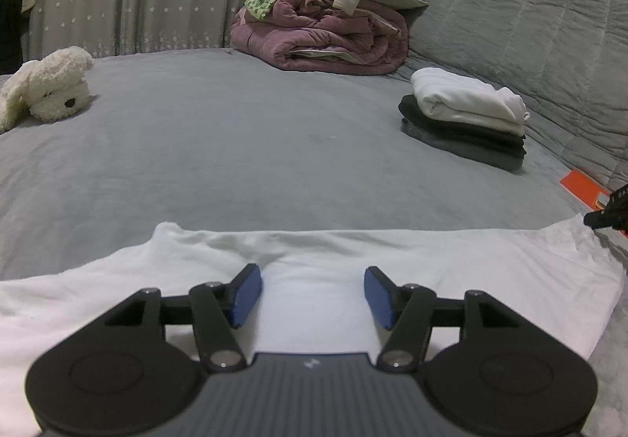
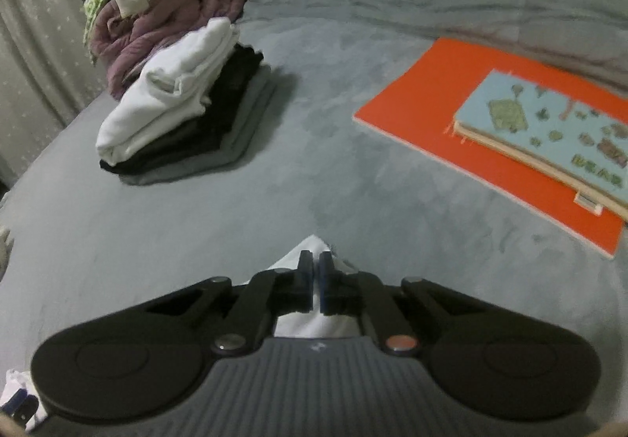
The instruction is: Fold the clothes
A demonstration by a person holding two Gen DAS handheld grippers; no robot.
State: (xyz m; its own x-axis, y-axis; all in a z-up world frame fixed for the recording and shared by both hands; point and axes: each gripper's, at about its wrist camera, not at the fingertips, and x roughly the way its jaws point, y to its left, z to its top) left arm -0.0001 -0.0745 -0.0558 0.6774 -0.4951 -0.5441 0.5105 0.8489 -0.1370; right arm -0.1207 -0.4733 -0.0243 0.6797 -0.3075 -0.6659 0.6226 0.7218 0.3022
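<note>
A white garment (image 1: 451, 272) lies spread flat across the near part of the grey bed. My left gripper (image 1: 313, 295) hovers over its middle, open, with nothing between the blue pads. In the right wrist view my right gripper (image 2: 315, 282) is shut on a corner of the white garment (image 2: 310, 248), which peaks up between the fingers. The right gripper's tip (image 1: 604, 215) shows at the right edge of the left wrist view, at the garment's far right corner. A stack of folded clothes (image 1: 467, 115), white on top of black and grey, sits further back right.
A pile of unfolded laundry on a rolled mauve quilt (image 1: 325, 32) stands at the back. A white plush dog (image 1: 51, 87) lies at the far left. An orange folder (image 2: 471, 130) with a blue picture book (image 2: 557, 134) lies at the right. A grey padded headboard (image 1: 530, 13) rises behind.
</note>
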